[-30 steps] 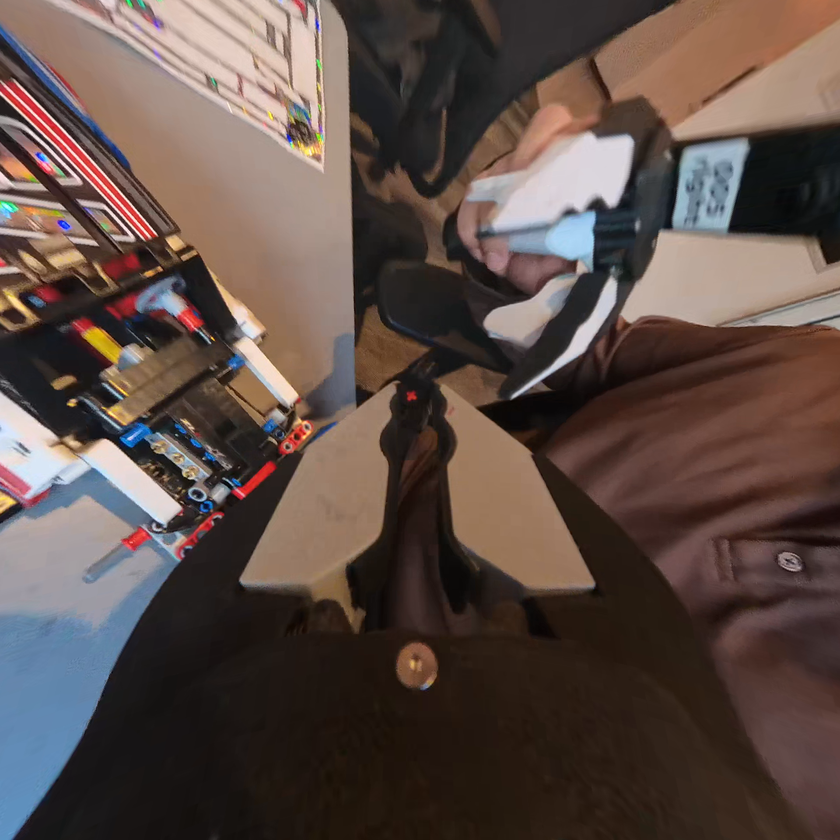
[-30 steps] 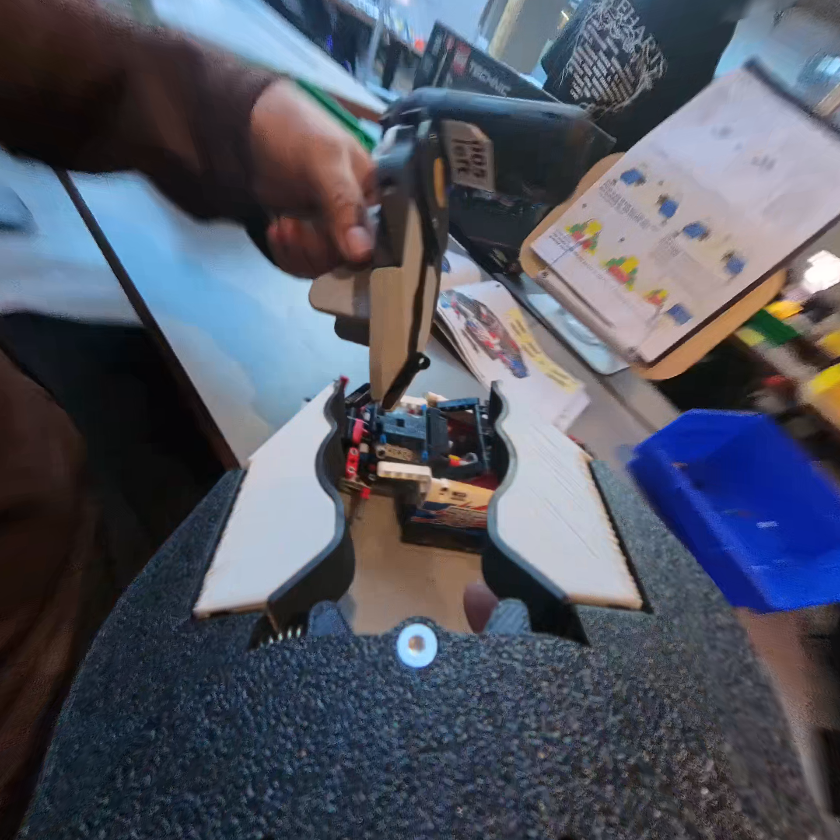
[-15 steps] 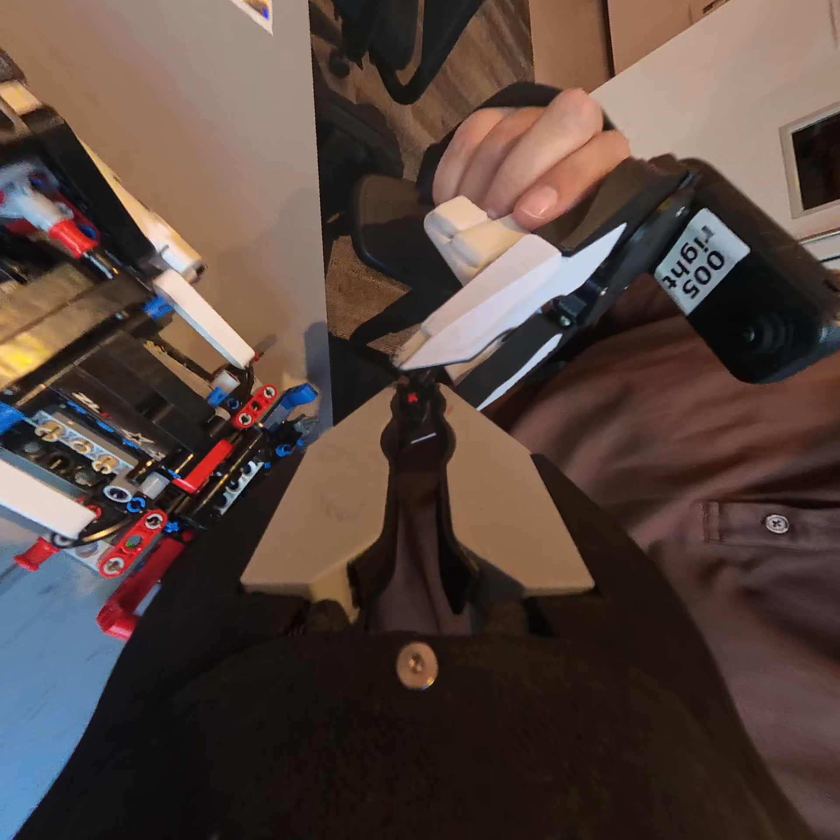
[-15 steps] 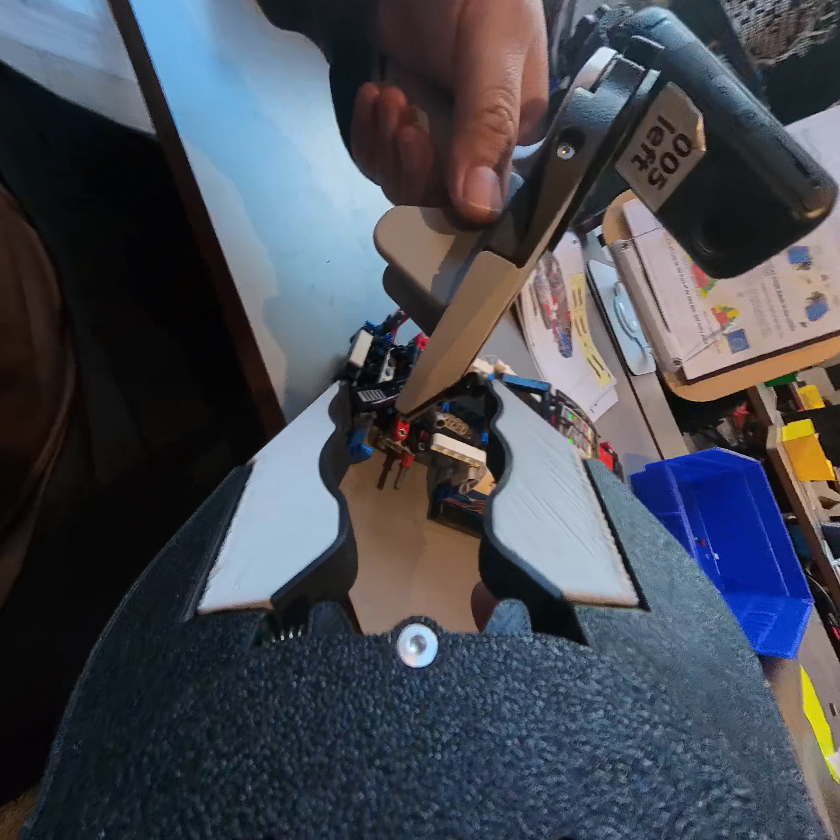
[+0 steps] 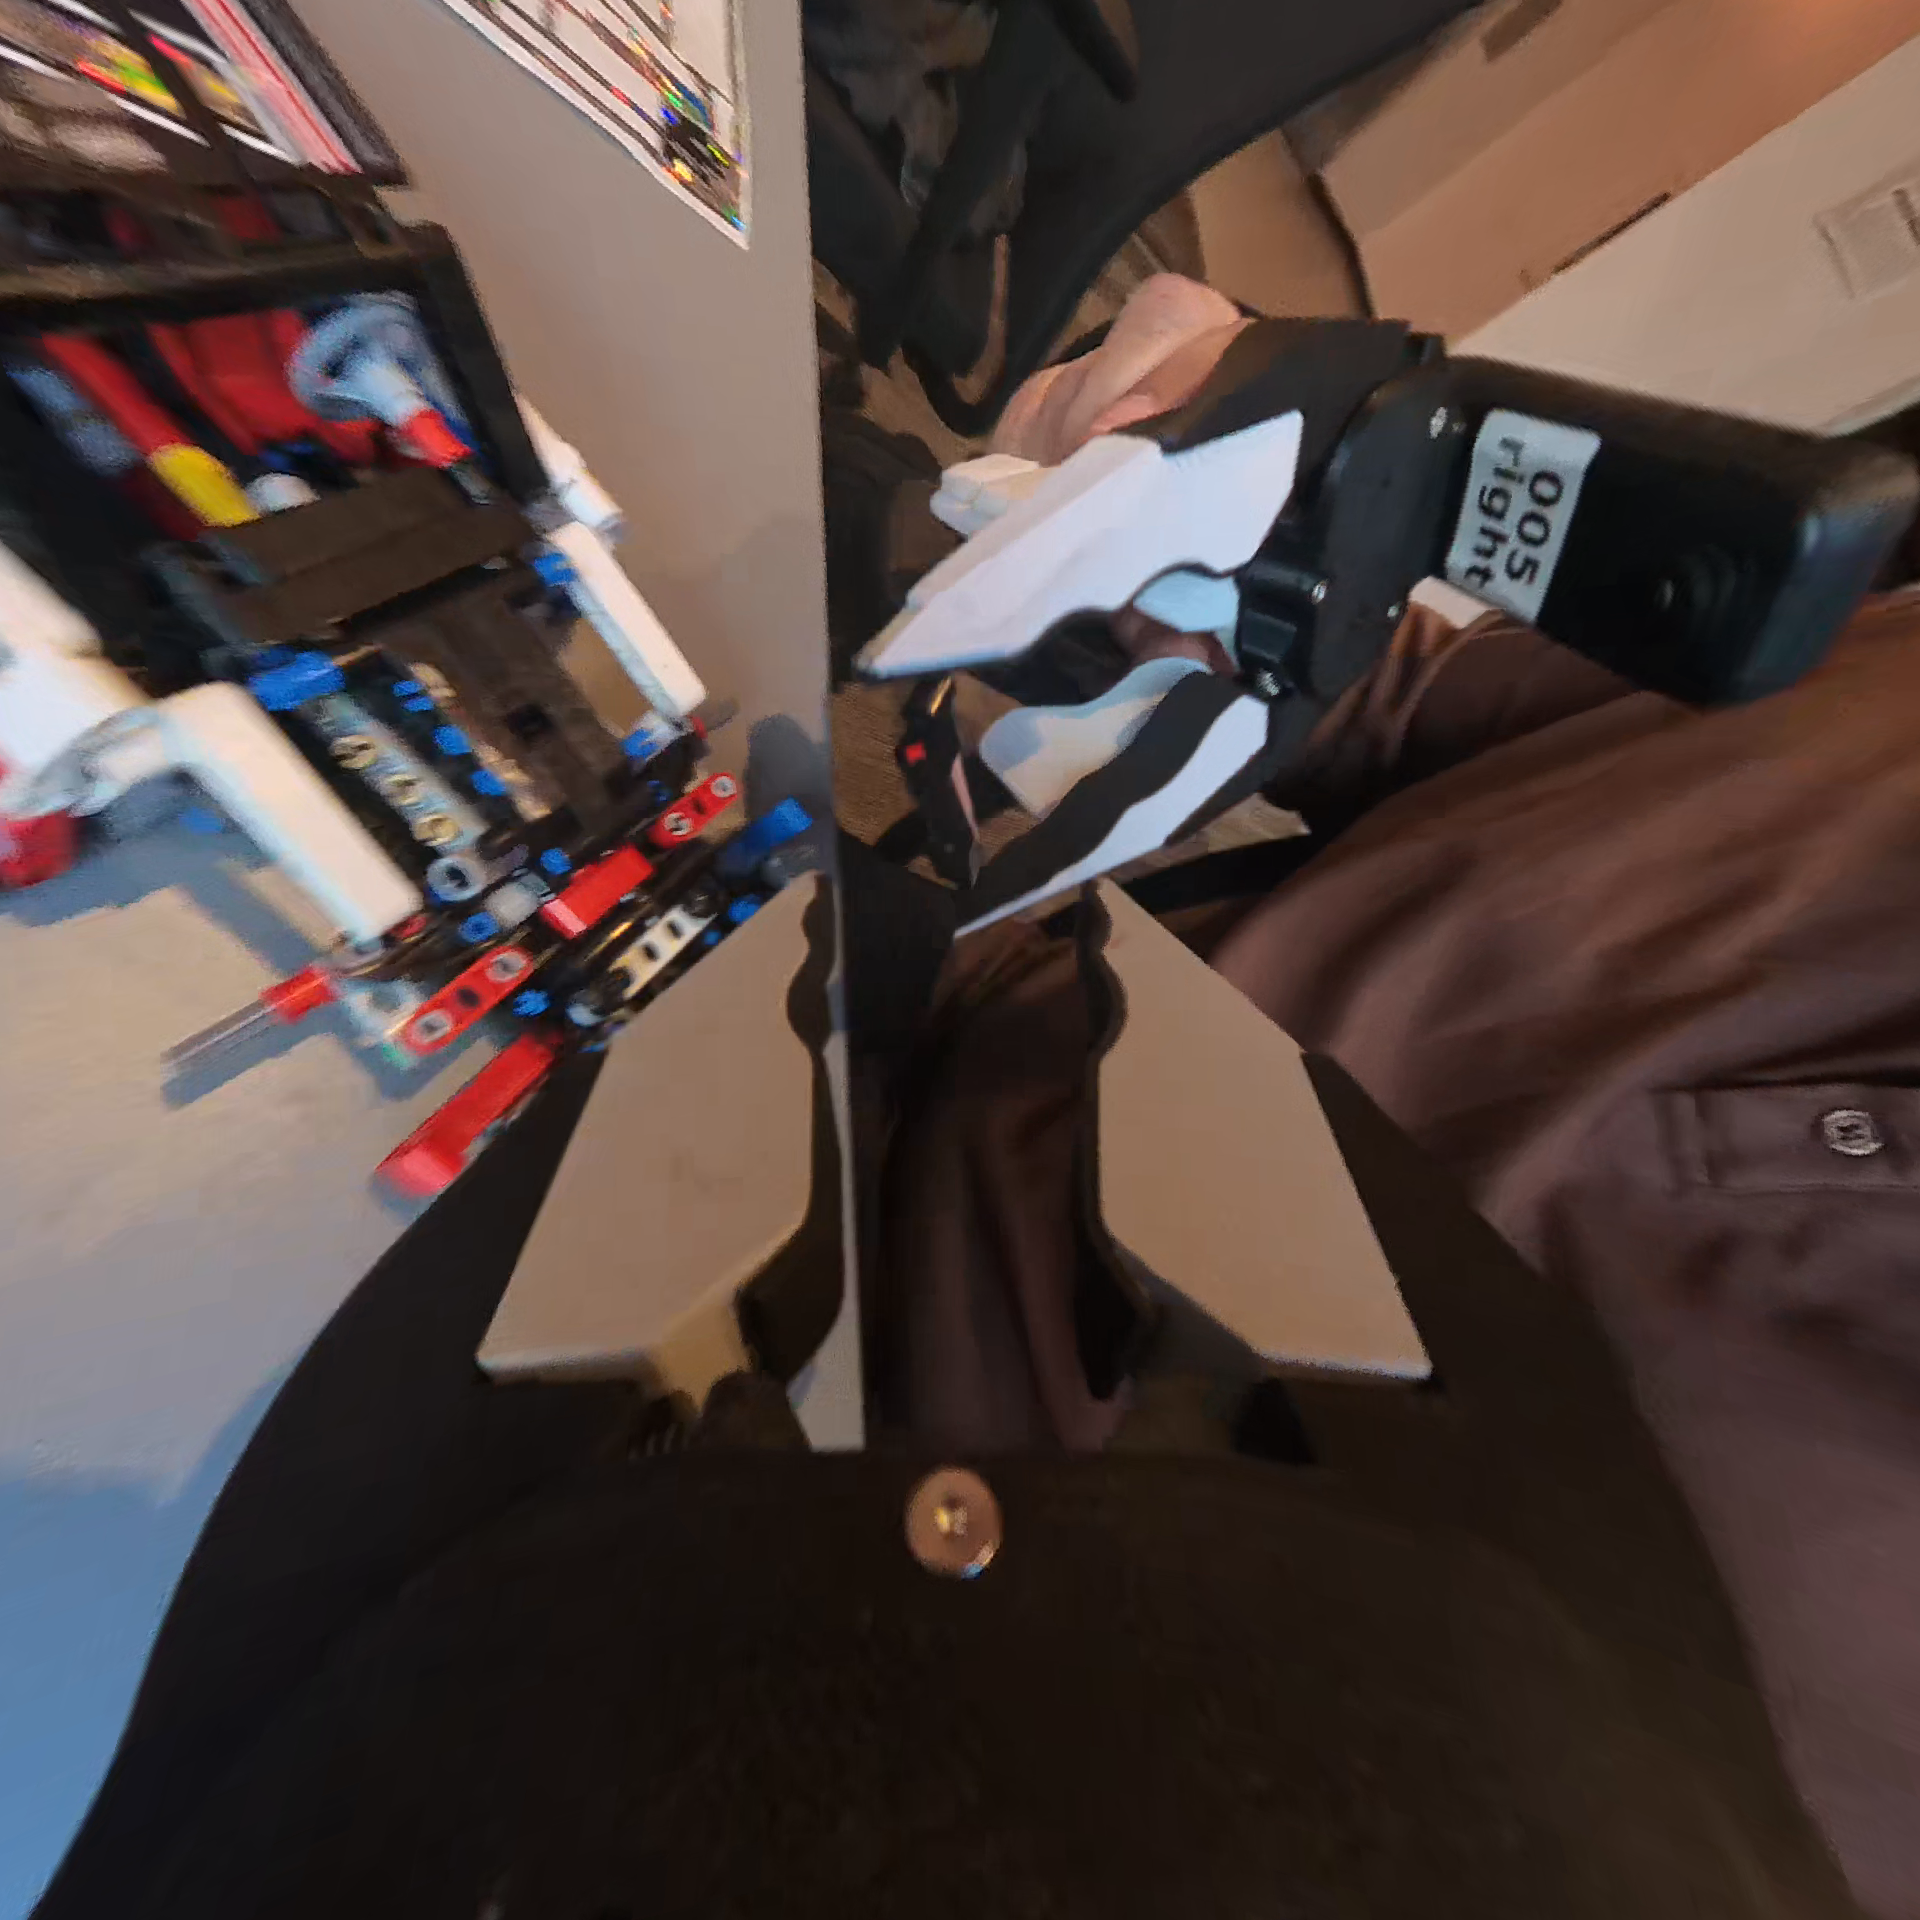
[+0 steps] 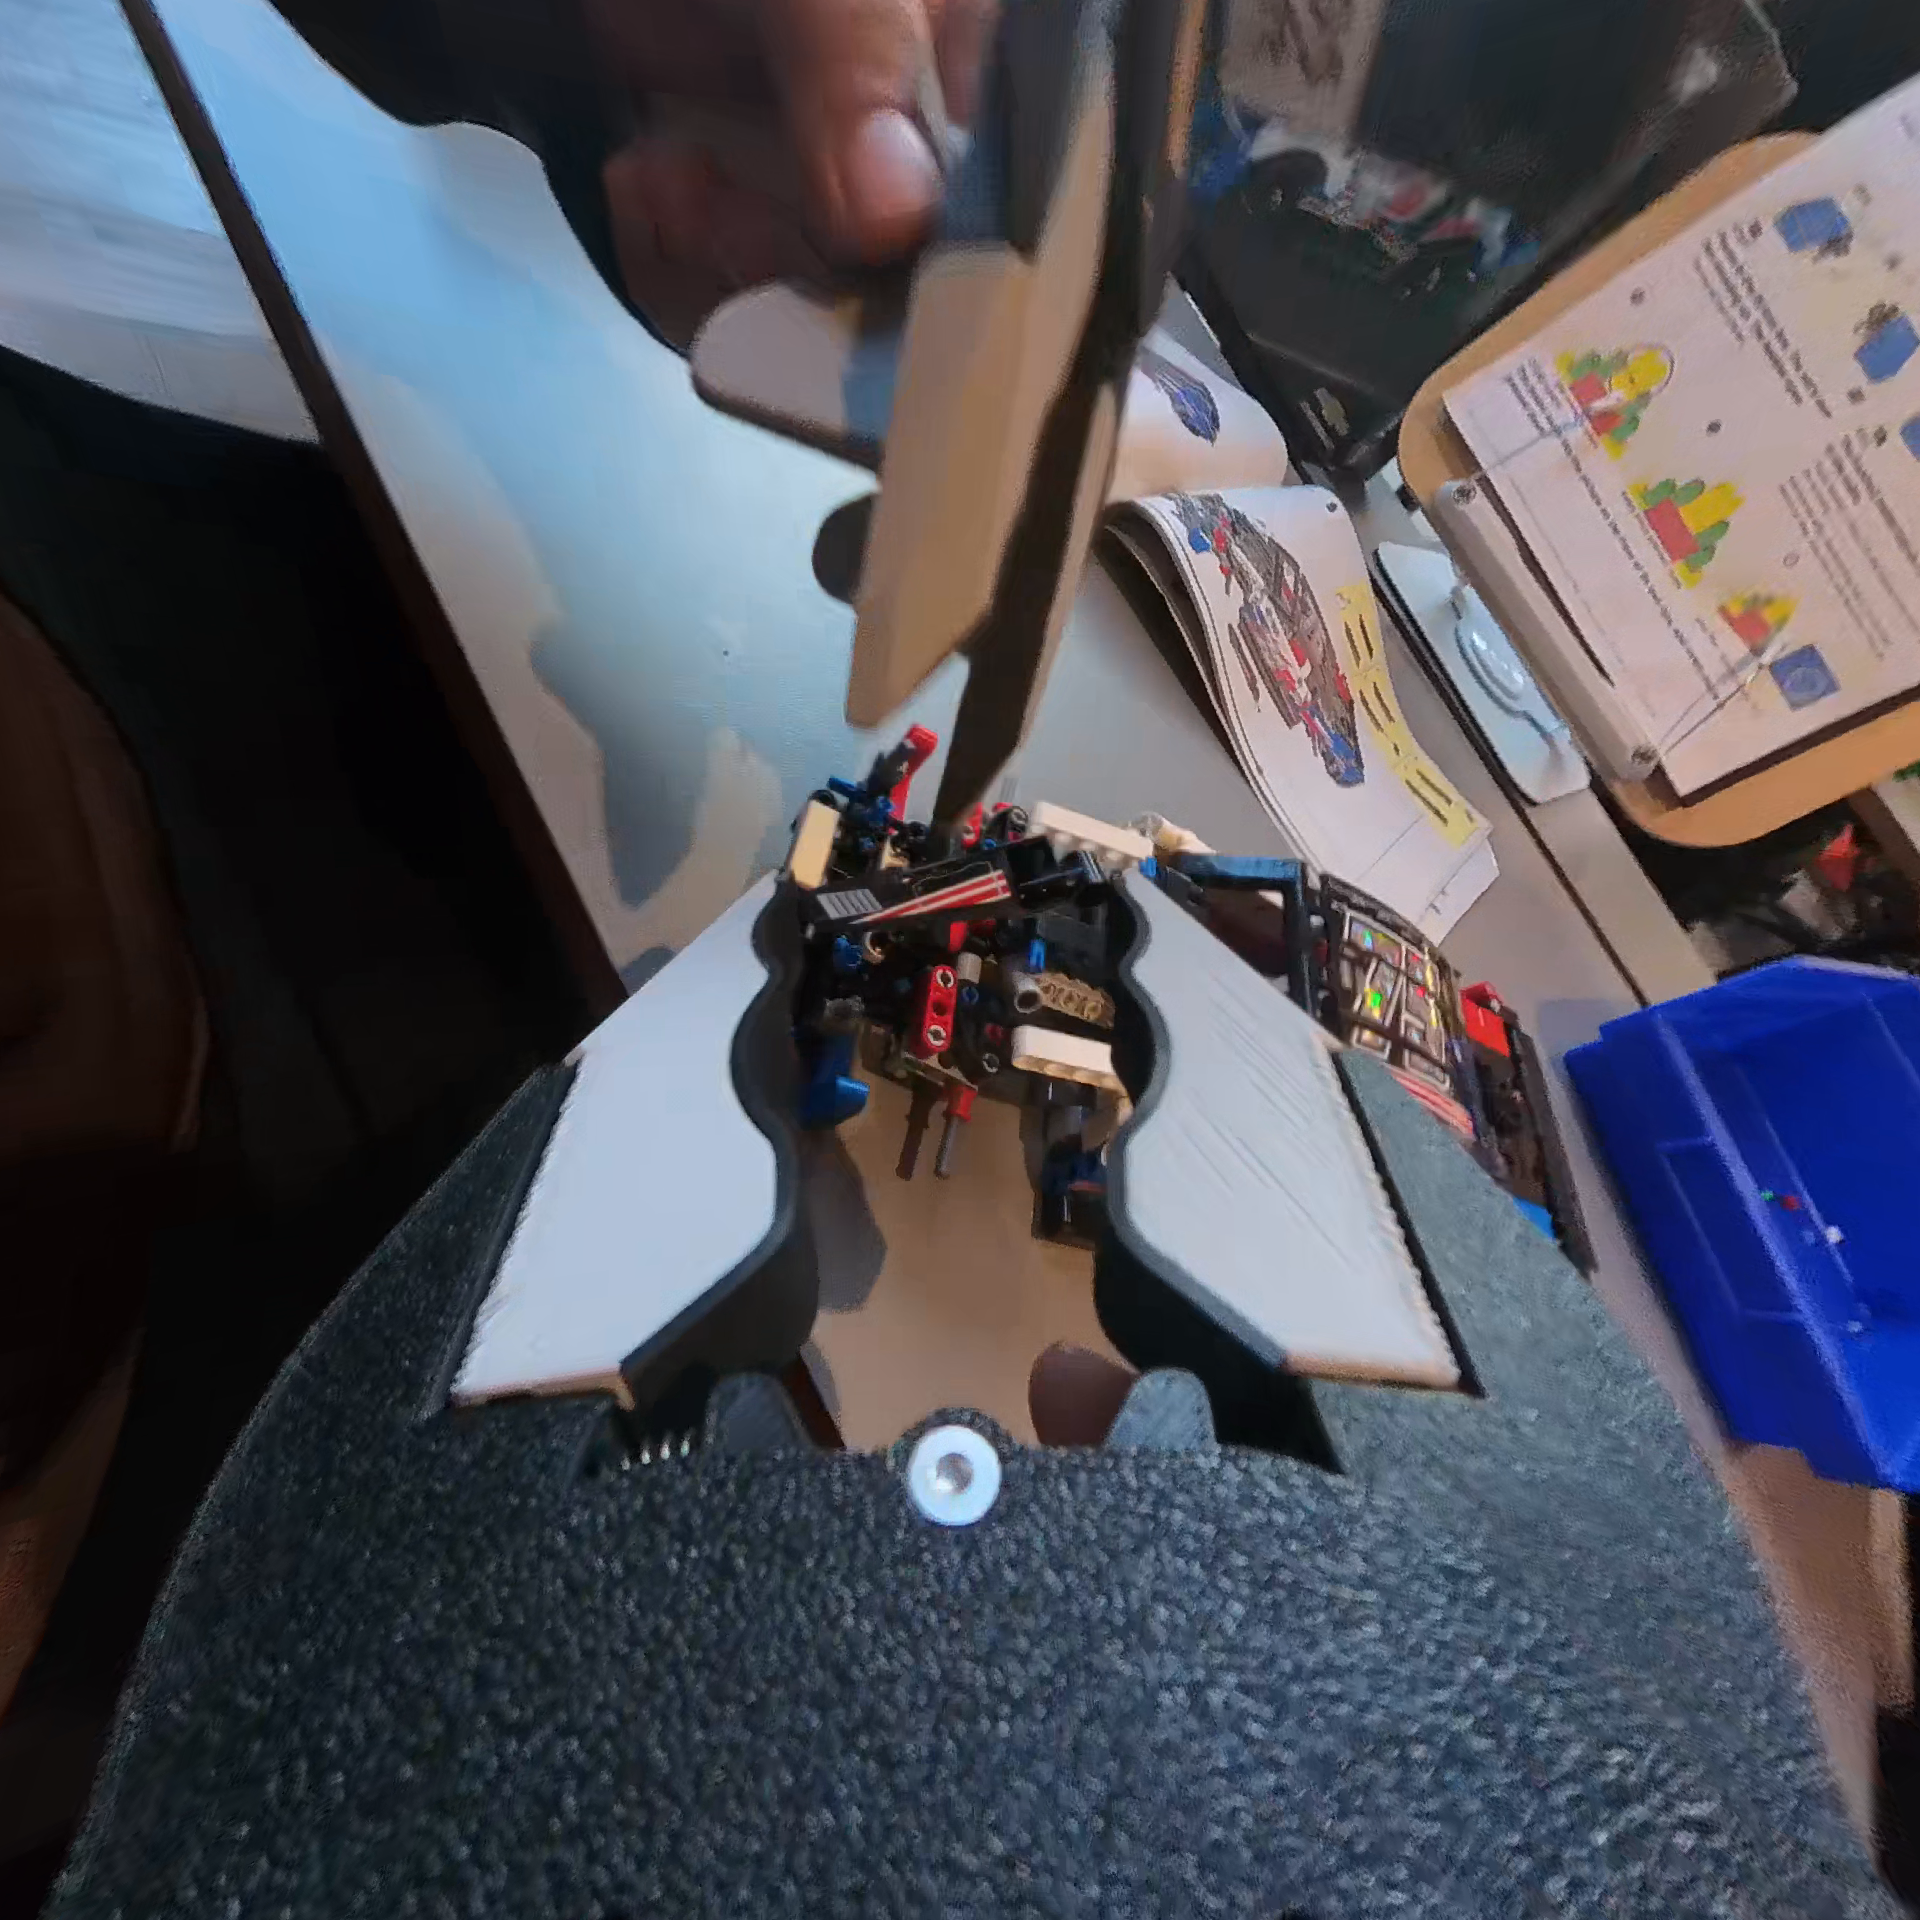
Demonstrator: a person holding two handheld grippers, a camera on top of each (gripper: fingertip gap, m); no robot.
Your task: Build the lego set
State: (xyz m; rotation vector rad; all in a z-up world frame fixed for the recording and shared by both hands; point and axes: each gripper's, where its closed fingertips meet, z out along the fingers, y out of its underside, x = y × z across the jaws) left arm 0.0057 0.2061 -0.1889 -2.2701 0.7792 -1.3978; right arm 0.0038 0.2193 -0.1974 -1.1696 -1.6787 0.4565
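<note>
A part-built black, red, white and blue lego car [image 5: 436, 748] lies on the grey table [image 5: 156, 1195]. In the right wrist view the car [image 6: 966, 997] shows between my right gripper's [image 6: 951, 899] fingers, which stand wide apart. My left gripper [image 5: 961, 899] is open, at the table's edge. A small black piece with a red mark [image 5: 930, 769] hangs just beyond its tips, between the right gripper's [image 5: 912, 800] two spread fingers. I cannot tell what holds it. The left gripper [image 6: 914, 764] comes down from above onto the car's far end.
An open instruction booklet [image 6: 1299, 665] lies behind the car. A clipboard with a printed sheet [image 6: 1714, 436] stands at the back right. A blue bin [image 6: 1766, 1195] sits at the right. The person's brown shirt [image 5: 1558, 1039] fills the space off the table edge. Less than 4 cm separates the two grippers' tips.
My left gripper has opened; half a second ago it was shut on the small black piece. The right gripper's opening is unchanged, and both views have shifted and blurred.
</note>
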